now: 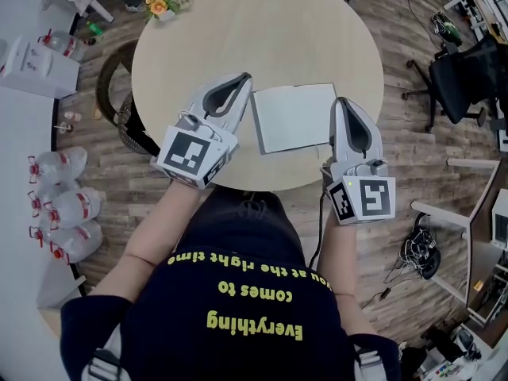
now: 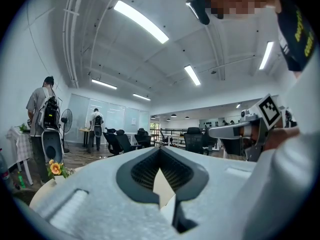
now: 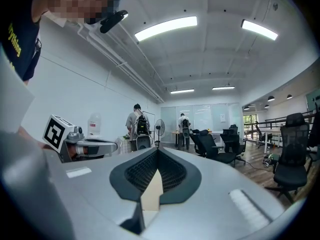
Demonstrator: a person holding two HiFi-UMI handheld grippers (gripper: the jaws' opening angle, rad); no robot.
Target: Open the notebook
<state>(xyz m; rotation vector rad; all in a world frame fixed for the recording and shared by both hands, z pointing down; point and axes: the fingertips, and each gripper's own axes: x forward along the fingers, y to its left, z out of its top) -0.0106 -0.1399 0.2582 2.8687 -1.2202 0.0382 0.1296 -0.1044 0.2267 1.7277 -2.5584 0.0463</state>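
The closed white notebook [image 1: 295, 116] lies on the tabletop [image 1: 238, 30] between the left gripper [image 1: 244, 78] and the right gripper [image 1: 343, 101], each with its fingers pressed together on nothing.

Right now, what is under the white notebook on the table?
The closed notebook lies flat on the pale round table, which shows all around it. Anything between the notebook and the tabletop is covered and cannot be seen.

Notebook [image 1: 292, 117]: right edge partly behind the right gripper [image 1: 343, 101]. Table [image 1: 198, 46]: far rim cut off at top. Bottles [image 1: 75, 206], left: labels too small to read.
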